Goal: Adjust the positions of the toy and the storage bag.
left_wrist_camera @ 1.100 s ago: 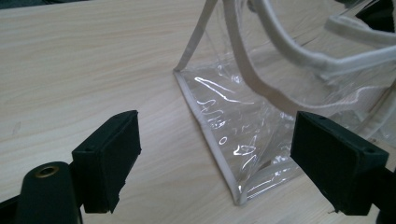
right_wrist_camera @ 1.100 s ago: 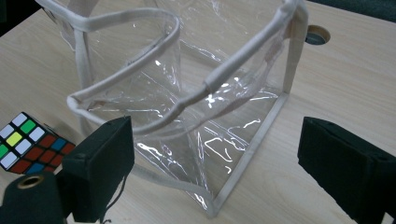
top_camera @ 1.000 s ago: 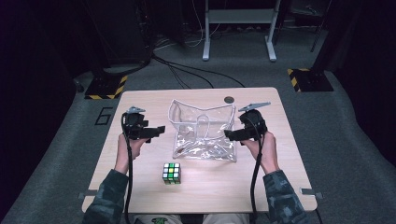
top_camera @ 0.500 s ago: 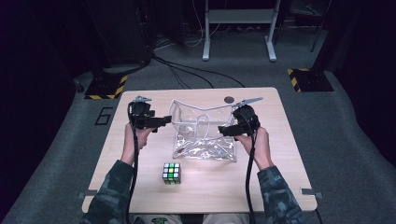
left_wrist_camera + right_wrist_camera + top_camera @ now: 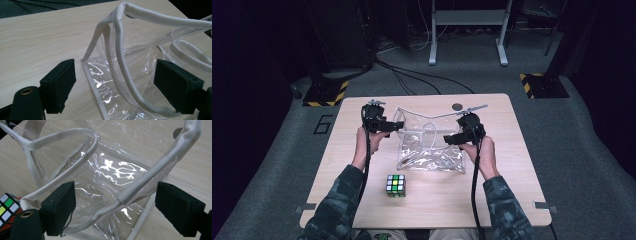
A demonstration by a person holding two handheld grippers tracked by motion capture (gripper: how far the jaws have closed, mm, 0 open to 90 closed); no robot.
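Observation:
A clear plastic bag with white cloth trim and handles lies in the middle of the wooden table, its mouth raised toward the far side. My left gripper is at the bag's left upper corner, open, its jaws either side of the white rim. My right gripper is at the bag's right side, open, with the white edge band running between its jaws. A Rubik's cube sits on the table near the front, in front of the bag, and its corner is at the left edge of the right gripper view.
A small dark round disc lies on the table's far edge behind the bag. Black cables and a metal stand's feet are on the grey floor beyond the table. Bare wood lies to both sides of the bag.
Both grippers have moved forward and inward from beside the bag to its upper corners. The bag and the cube have stayed in place.

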